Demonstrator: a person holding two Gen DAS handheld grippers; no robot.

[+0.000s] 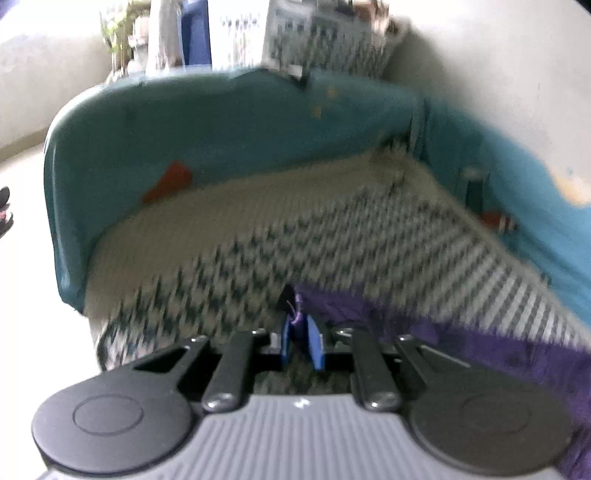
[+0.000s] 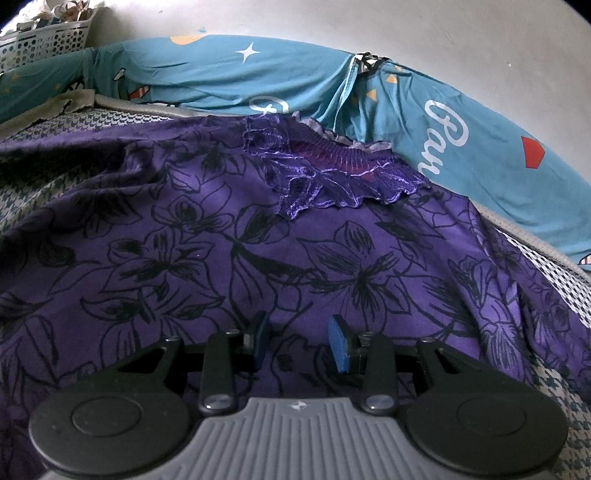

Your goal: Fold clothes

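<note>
Right, purple floral garment (image 2: 280,236) lies spread flat over a houndstooth-patterned cushion (image 1: 258,236), its lacy ruffled neckline (image 2: 332,173) toward the far side next to a teal printed cover (image 2: 424,110). Left gripper (image 1: 300,332) has its jaws pinched almost fully together on a purple edge of the garment, cloth bunched between the blue pads; that view is motion-blurred. Right gripper (image 2: 301,343) hangs over the middle of the garment, jaws partly apart, nothing between them. White perforated basket (image 2: 44,40) sits at the far left behind the teal cover, pale wall (image 2: 443,33) behind.
</note>
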